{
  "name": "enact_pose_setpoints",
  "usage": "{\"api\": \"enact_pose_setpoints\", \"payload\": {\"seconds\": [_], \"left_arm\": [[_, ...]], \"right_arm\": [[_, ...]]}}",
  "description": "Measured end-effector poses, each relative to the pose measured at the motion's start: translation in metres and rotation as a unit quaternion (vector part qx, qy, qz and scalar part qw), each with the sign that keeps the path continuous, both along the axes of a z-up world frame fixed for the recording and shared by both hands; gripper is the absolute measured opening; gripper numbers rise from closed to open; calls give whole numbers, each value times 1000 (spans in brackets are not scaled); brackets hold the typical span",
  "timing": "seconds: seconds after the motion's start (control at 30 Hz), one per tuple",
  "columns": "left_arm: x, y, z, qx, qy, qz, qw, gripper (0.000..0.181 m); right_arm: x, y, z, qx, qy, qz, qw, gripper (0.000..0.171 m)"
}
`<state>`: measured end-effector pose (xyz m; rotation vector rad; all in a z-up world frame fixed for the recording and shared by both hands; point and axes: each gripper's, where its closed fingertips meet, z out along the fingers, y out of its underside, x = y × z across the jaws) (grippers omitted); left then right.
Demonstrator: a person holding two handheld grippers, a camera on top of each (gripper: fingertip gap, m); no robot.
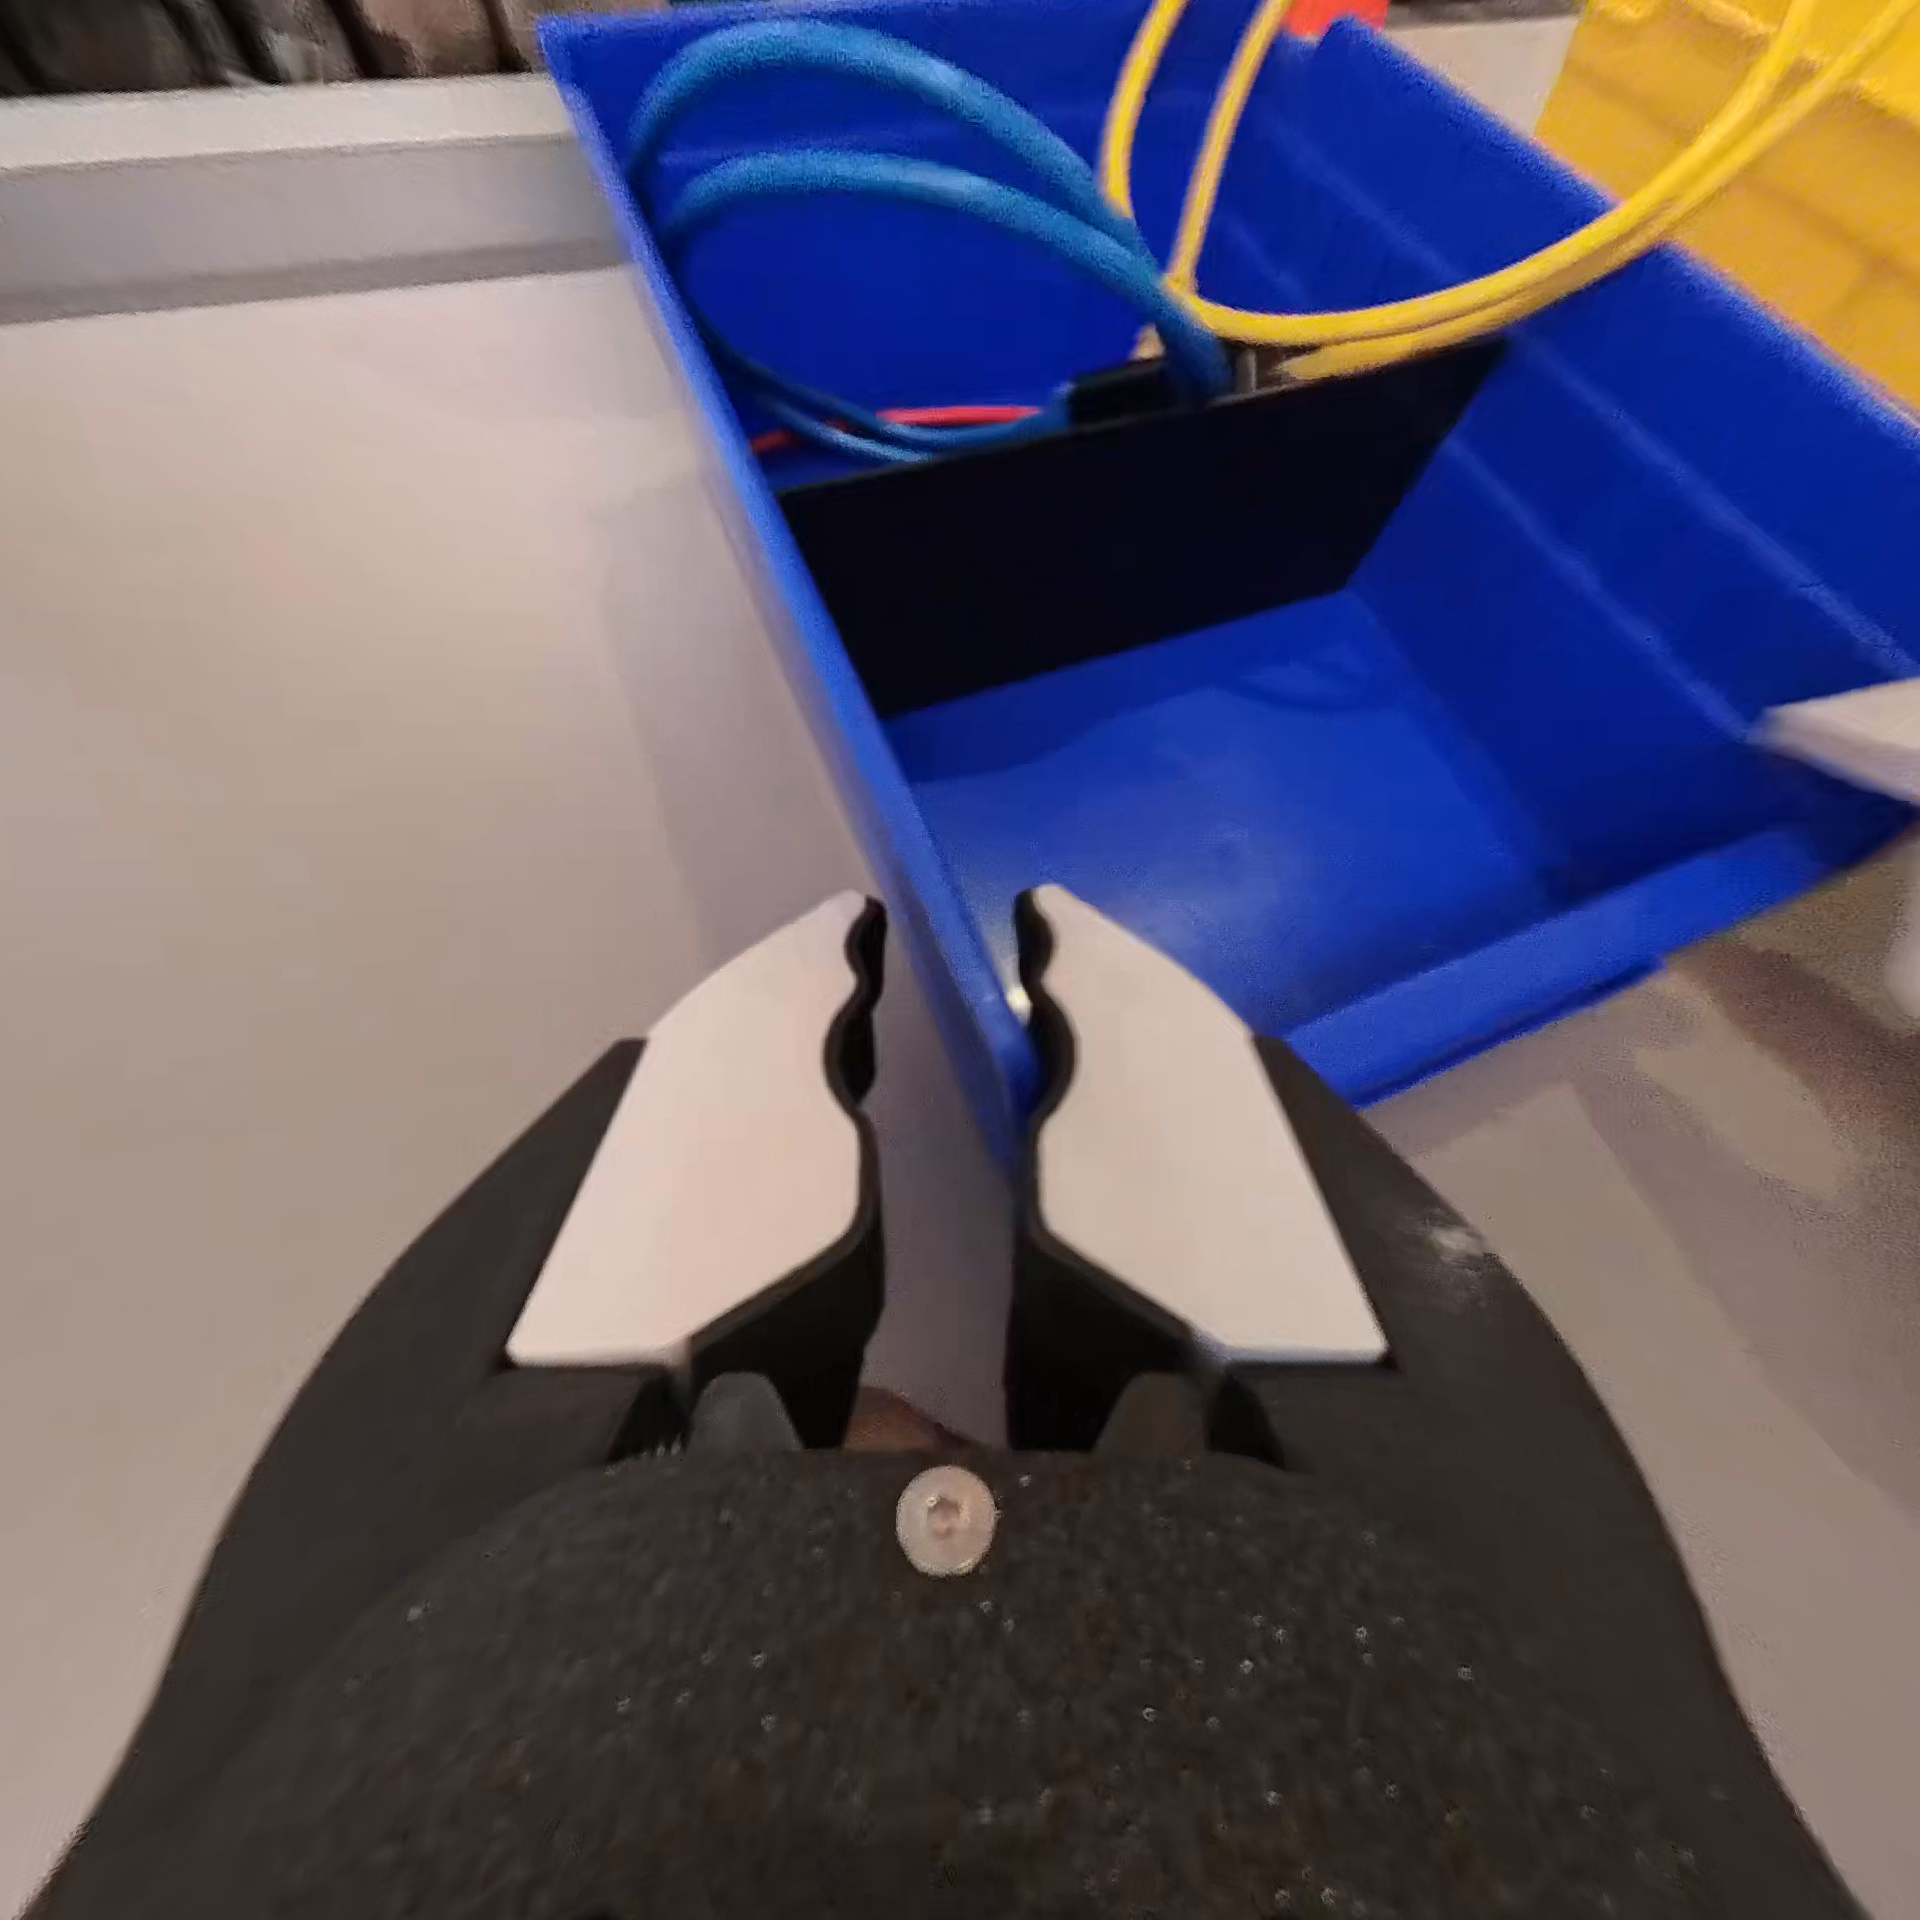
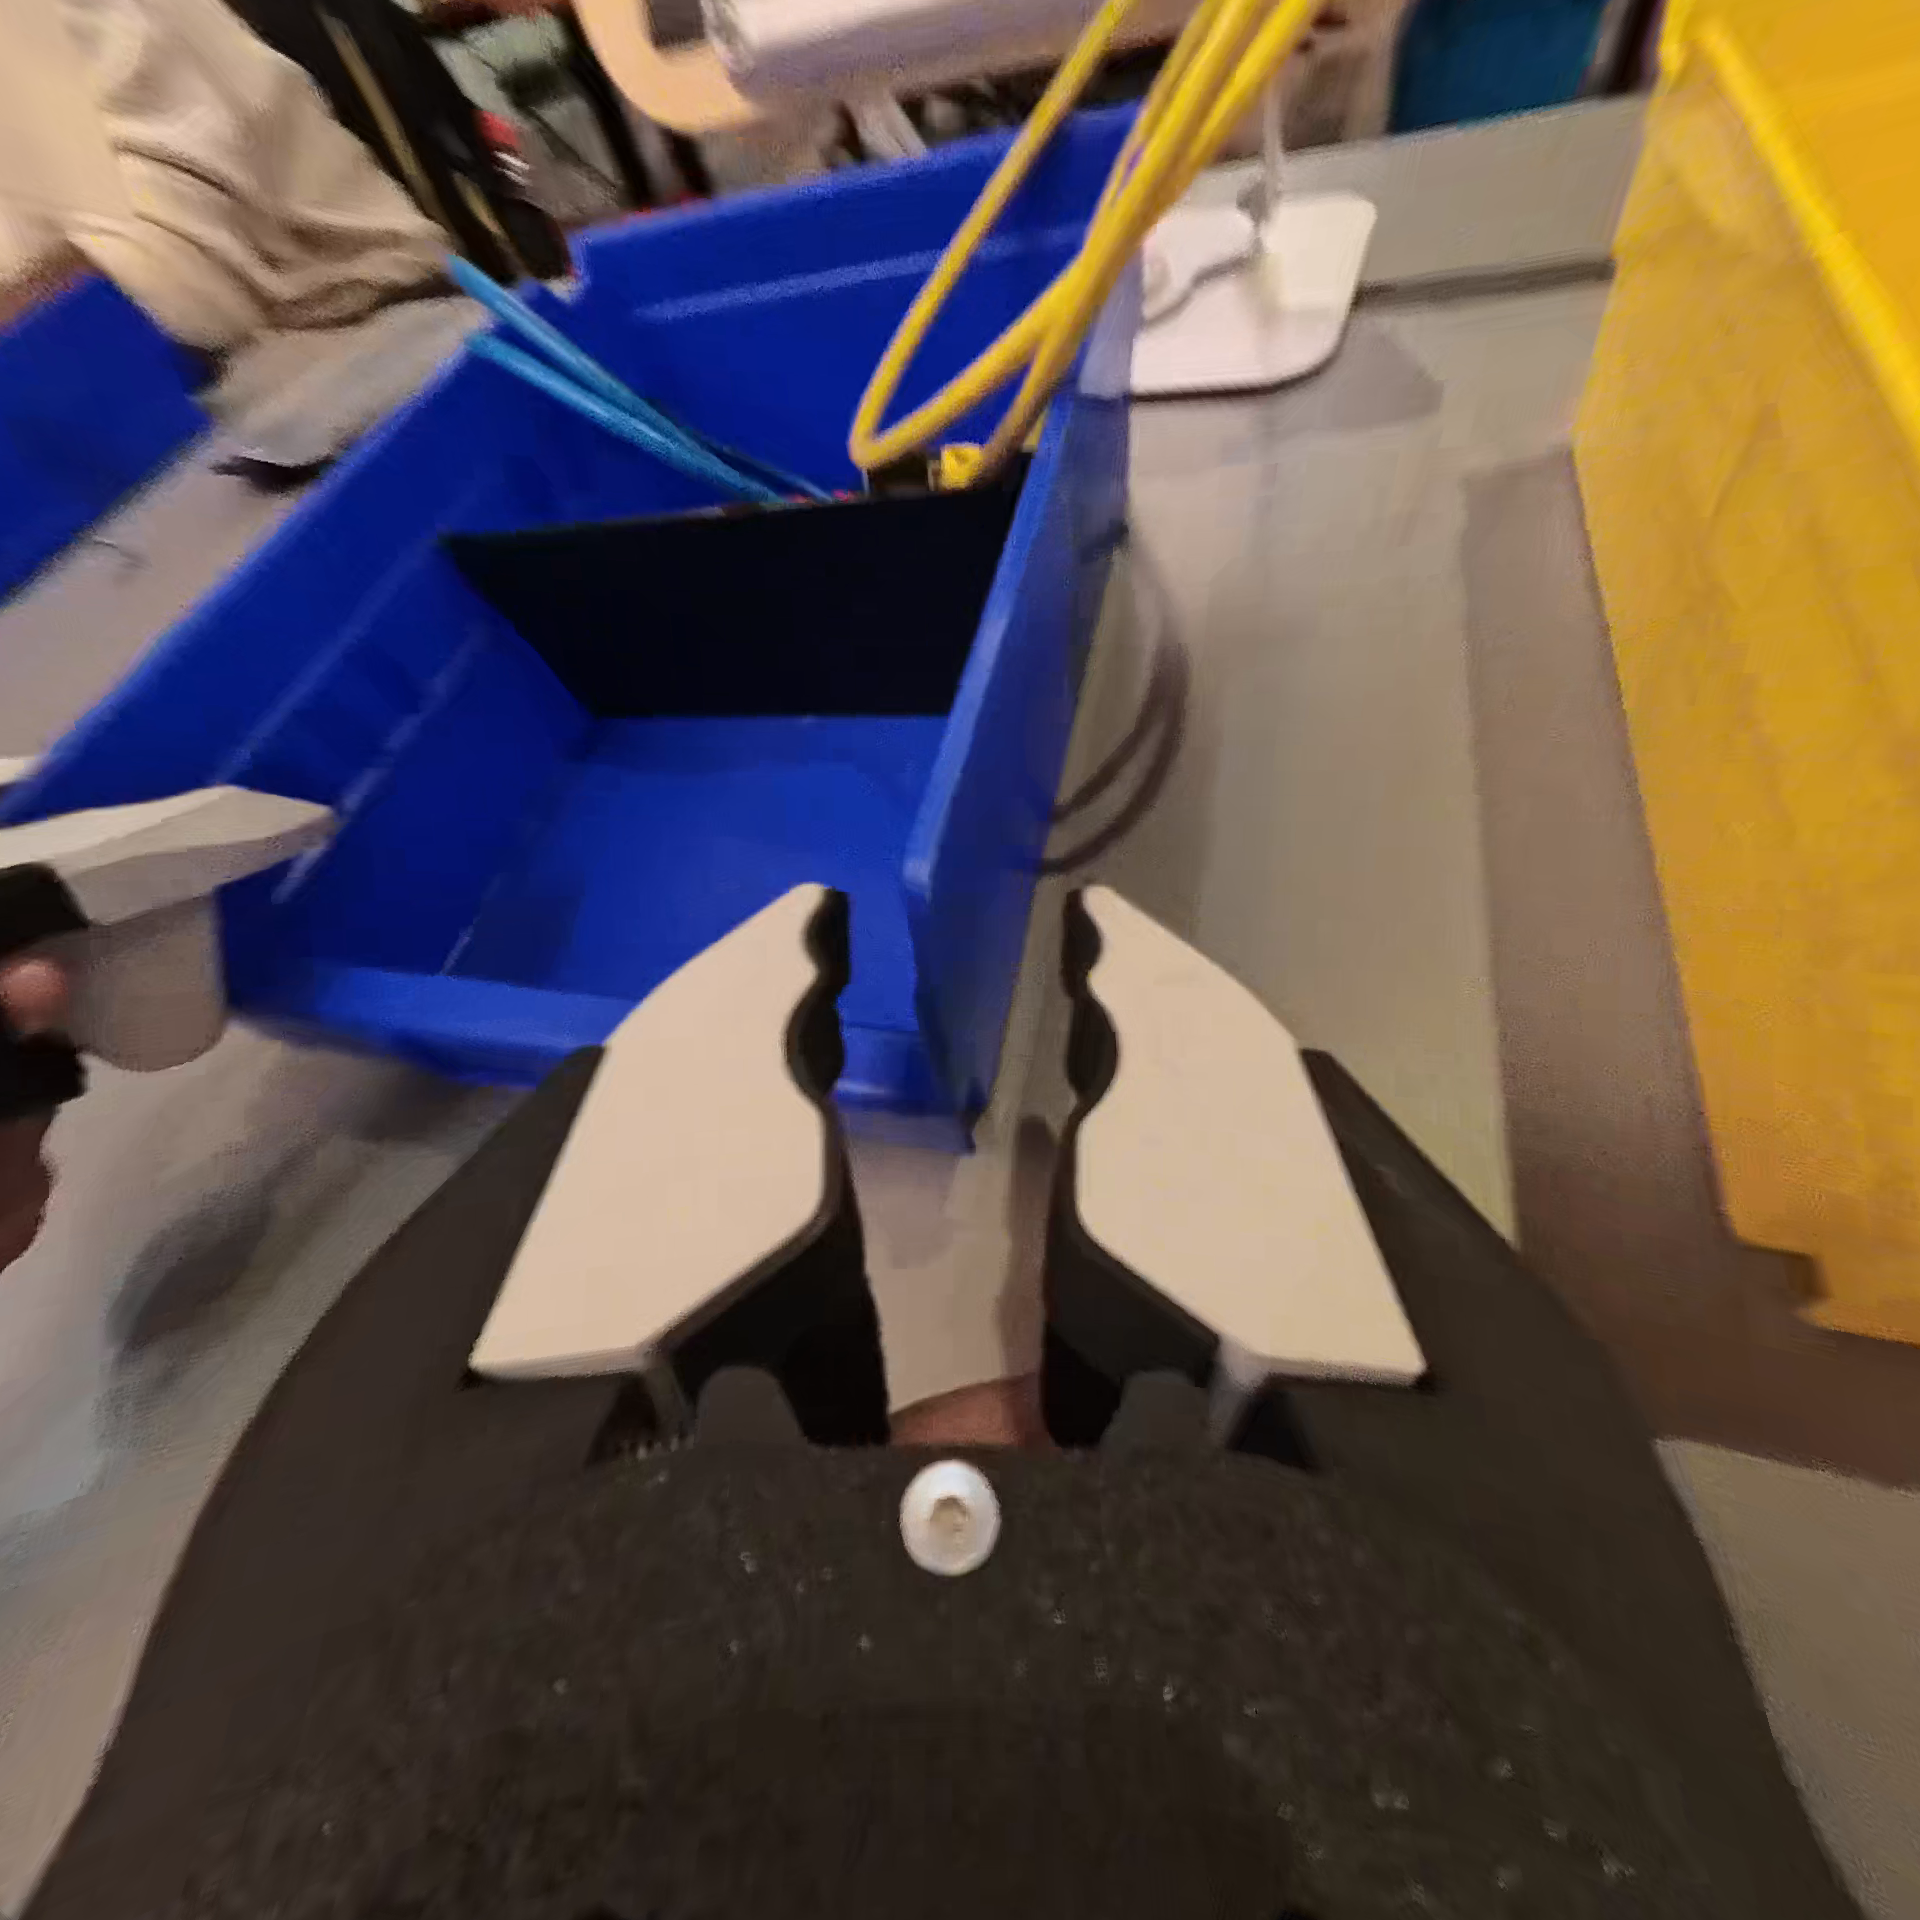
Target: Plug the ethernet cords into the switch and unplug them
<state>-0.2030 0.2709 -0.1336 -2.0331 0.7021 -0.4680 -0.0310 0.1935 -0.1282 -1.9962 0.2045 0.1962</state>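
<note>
A blue bin [image 1: 1247, 810] with a black divider [image 1: 1091, 540] stands on the grey table. Behind the divider lie a coiled blue ethernet cord [image 1: 831, 177] and a yellow cord [image 1: 1455, 301]. Their ends run down to a dark device [image 1: 1122, 390], mostly hidden. My left gripper [image 1: 951, 935] is closed narrowly on the bin's left wall near the front corner. My right gripper [image 2: 951, 925] is open and straddles the bin's right wall [image 2: 987, 790] without gripping it. The yellow cord [image 2: 997, 312] loops above the bin.
A yellow bin [image 2: 1766, 623] stands close on the right. A white stand base [image 2: 1247, 301] sits behind the blue bin. A second blue bin [image 2: 73, 416] and a person's light sleeve [image 2: 208, 187] are at the left. The left gripper also shows there [image 2: 156, 862].
</note>
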Motion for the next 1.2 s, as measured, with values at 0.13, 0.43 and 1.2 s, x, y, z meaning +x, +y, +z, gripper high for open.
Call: {"api": "enact_pose_setpoints", "payload": {"seconds": [0.13,0.43,1.2], "left_arm": [[-14,10,0,-4,-1,10,1000,11],[-172,65,21,29,26,113,993,3],[-145,2,160,148,-204,79,965,53]], "right_arm": [[-10,13,-8,-27,-105,-52,993,5],[-162,67,5,-2,-115,-39,993,5],[126,-42,104,72,-126,-64,987,51]]}}
